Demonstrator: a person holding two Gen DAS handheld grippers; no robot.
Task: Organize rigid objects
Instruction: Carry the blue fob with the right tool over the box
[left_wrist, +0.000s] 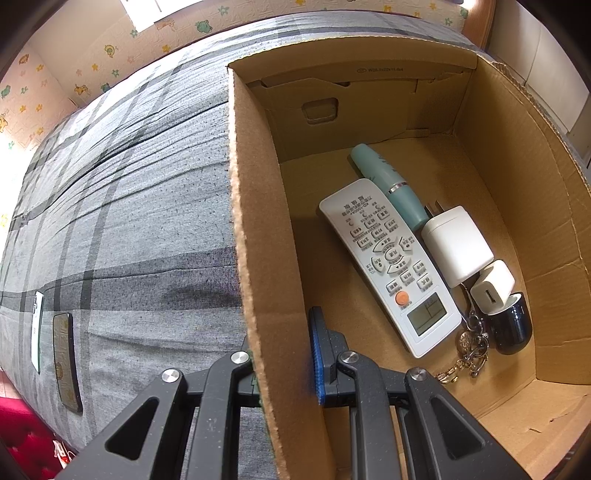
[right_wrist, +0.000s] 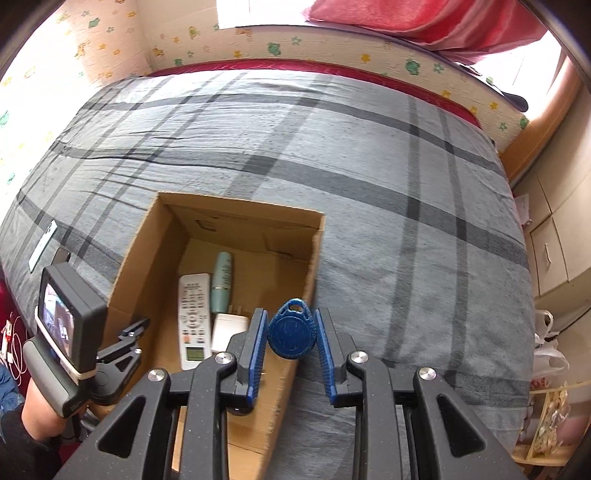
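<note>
1. Two tongs at work over a grey plaid bed (right_wrist: 388, 184): left tongs (left_wrist: 284, 369) clamped shut on the near left wall of the cardboard box (left_wrist: 258, 258), one pad outside, the blue-ribbed pad inside; right tongs (right_wrist: 291, 339) closed on a blue key fob (right_wrist: 291, 332).
2. Fob pinched flat between the blue pads, rounded body low in the grip, ringed eyelet pointing away from the wrist, long axis running along the line of the fingers.
3. Held above the box's near right corner, over the right wall's rim and not yet clearly inside; box opening ahead of and to the left of the right tongs, bare bedspread to their right.
4. Already on the box floor, ahead of the left tongs and to the right of their grip: white remote (left_wrist: 391, 266), teal tube (left_wrist: 388, 184), large white charger (left_wrist: 456, 245), small white charger (left_wrist: 491, 286), dark rounded object (left_wrist: 513, 325), keyring with chain (left_wrist: 469, 347). All crowded toward the right wall, long axes mostly running from the near wall to the far one.
5. Free cardboard floor mostly on the left side of the box, just beyond the inner pad of the left tongs.
6. Right hand far nearer the fob, being its carrier; left hand (right_wrist: 40, 406) occupied steadying the box.
7. Likely next need: shift leftward and forward past the rim, lower, then release over open floor. Risk: fob clipping the rim or dropping onto the bed outside.
8. Two flat items, a dark phone (left_wrist: 66, 362) and a white slab (left_wrist: 37, 328), lying on the bed left of the left tongs, outside the box.
</note>
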